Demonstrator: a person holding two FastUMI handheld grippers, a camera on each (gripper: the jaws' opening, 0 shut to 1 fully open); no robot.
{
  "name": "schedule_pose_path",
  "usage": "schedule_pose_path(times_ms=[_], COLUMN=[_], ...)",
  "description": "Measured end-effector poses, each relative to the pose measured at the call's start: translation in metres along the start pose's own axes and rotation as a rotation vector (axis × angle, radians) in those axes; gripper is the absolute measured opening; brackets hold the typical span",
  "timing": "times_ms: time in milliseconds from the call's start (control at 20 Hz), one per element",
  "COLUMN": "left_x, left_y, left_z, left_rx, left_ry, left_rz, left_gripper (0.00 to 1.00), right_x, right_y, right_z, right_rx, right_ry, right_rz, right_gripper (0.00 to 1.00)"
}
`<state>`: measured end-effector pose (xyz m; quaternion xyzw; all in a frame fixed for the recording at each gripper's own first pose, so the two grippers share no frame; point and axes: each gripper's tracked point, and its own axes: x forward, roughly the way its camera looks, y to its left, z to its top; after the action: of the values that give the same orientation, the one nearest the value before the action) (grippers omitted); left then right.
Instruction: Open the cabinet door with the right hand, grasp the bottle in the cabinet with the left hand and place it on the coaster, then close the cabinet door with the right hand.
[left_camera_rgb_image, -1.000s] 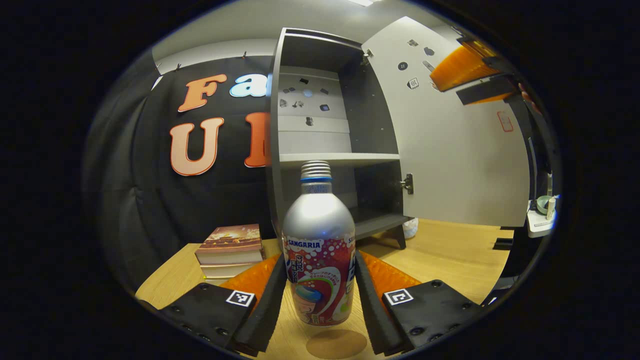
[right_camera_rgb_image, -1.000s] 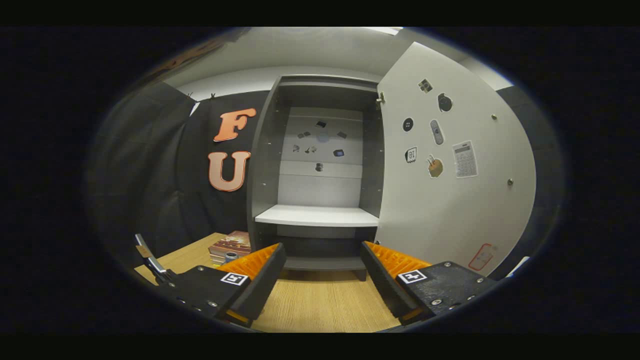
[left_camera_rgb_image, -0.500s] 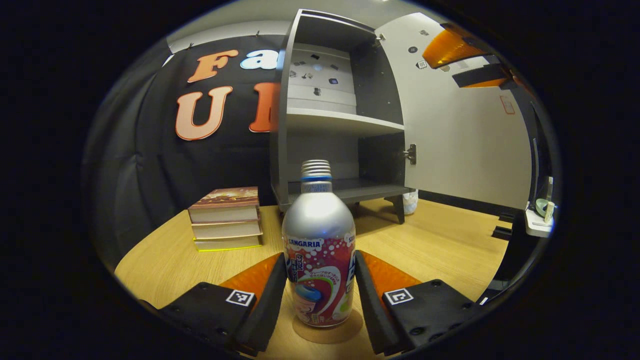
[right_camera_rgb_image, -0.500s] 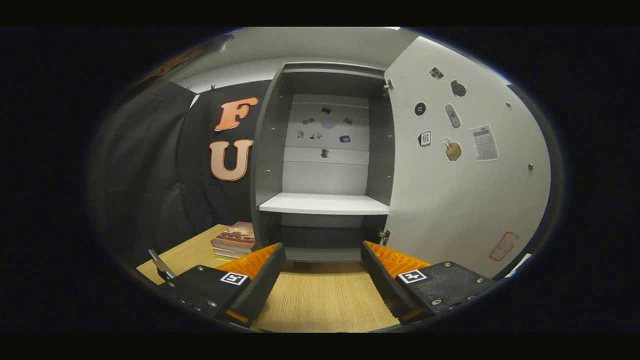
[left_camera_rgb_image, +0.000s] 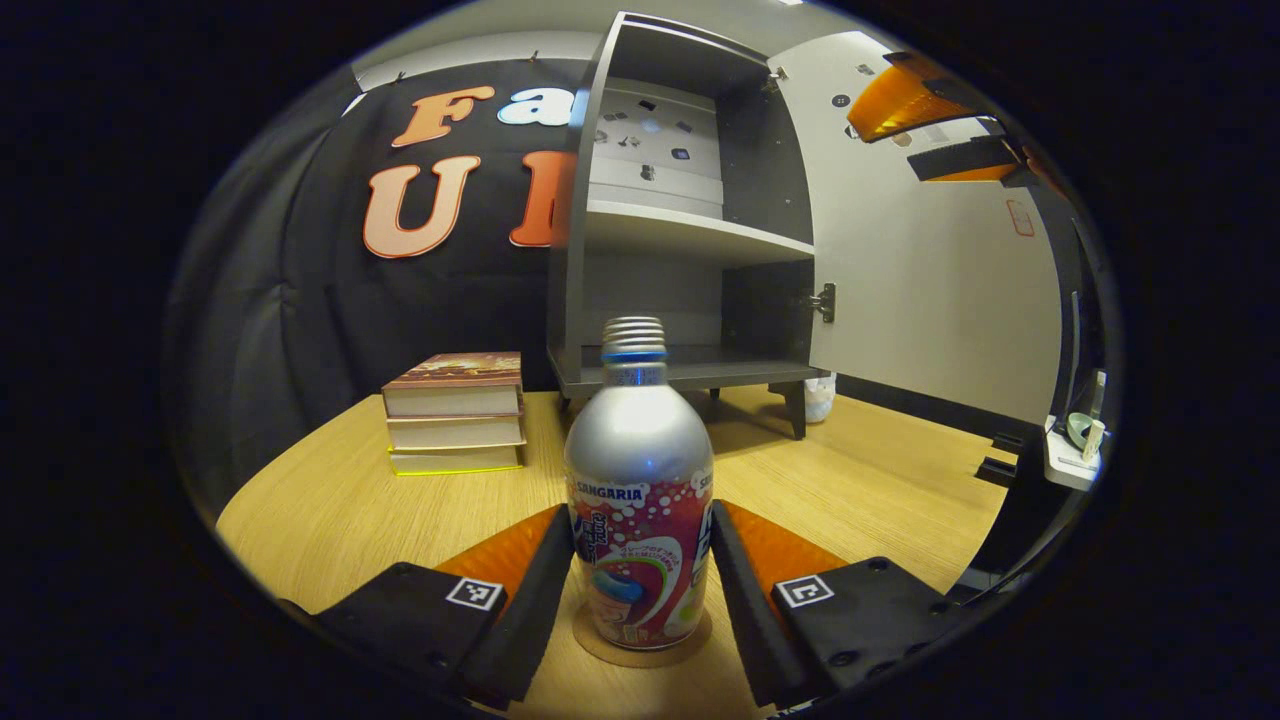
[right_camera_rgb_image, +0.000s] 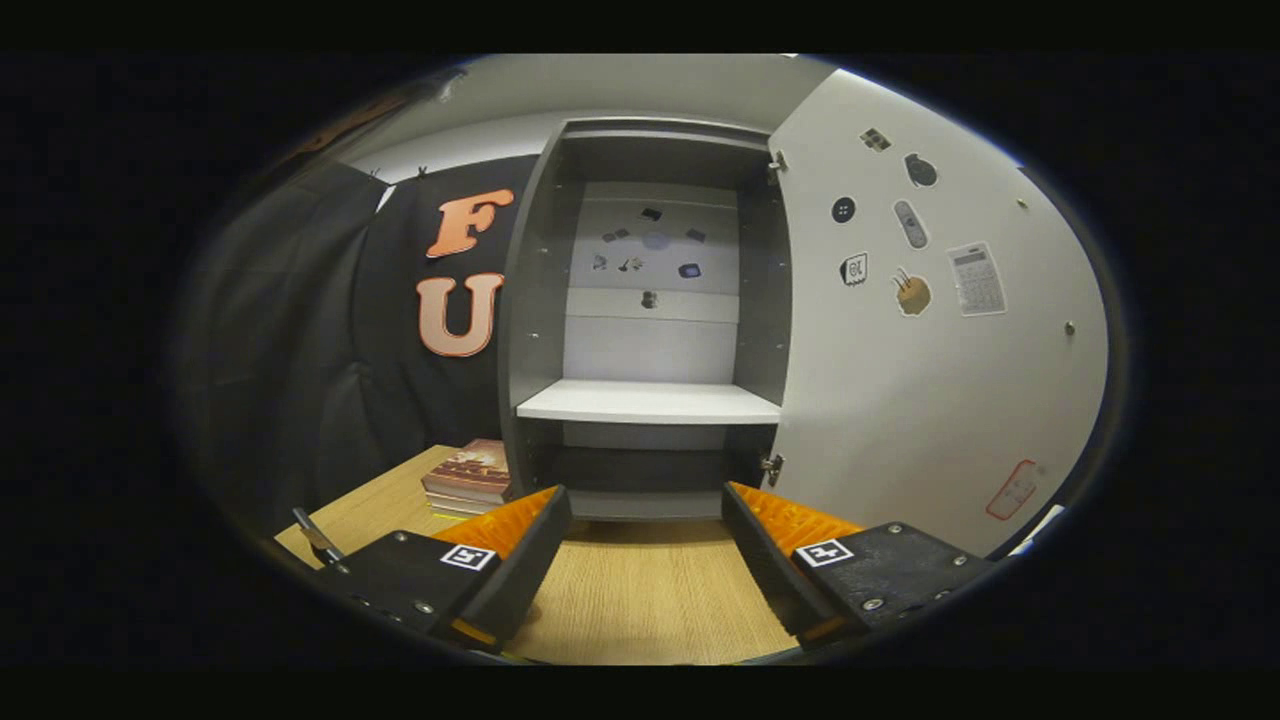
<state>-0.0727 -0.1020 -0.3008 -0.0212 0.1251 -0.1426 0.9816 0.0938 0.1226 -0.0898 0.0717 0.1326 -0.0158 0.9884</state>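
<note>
Silver, red-labelled bottle (left_camera_rgb_image: 638, 500) upright on coaster (left_camera_rgb_image: 641, 648), clamped by left gripper (left_camera_rgb_image: 640, 590); right gripper (right_camera_rgb_image: 645, 545) agape

The left hand-held gripper (left_camera_rgb_image: 640, 600) has two flat black base plates with small round screws along the edges. Each plate carries a white square marker with a black pattern. From the plates rise two fingers (left_camera_rgb_image: 535, 590) with black faces and ribbed orange backs. The right hand-held gripper (right_camera_rgb_image: 645, 555) is built the same way: black screwed plates, one square marker on each, and orange ribbed fingers (right_camera_rgb_image: 520, 570) with black inner faces.
</note>
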Motion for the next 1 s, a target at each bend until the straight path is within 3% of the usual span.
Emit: schedule_pose_path(times_ms=[550, 700, 1000], left_x=[-0.009, -0.004, 0.003], left_y=[-0.012, -0.01, -0.01], left_z=[-0.007, -0.001, 0.022], left_rx=[0.07, 0.096, 0.121], left_ry=[0.023, 0.018, -0.014], left_rz=[-0.042, -0.045, -0.043], left_gripper=[0.88, 0.97, 0.97], right_x=[-0.002, -0.003, -0.011], right_y=[-0.007, -0.007, -0.006], right_z=[-0.012, -0.013, -0.008], right_rx=[0.033, 0.044, 0.022], right_ry=[0.03, 0.034, 0.019], right_rz=[-0.007, -0.005, -0.003], right_gripper=[0.93, 0.93, 0.93])
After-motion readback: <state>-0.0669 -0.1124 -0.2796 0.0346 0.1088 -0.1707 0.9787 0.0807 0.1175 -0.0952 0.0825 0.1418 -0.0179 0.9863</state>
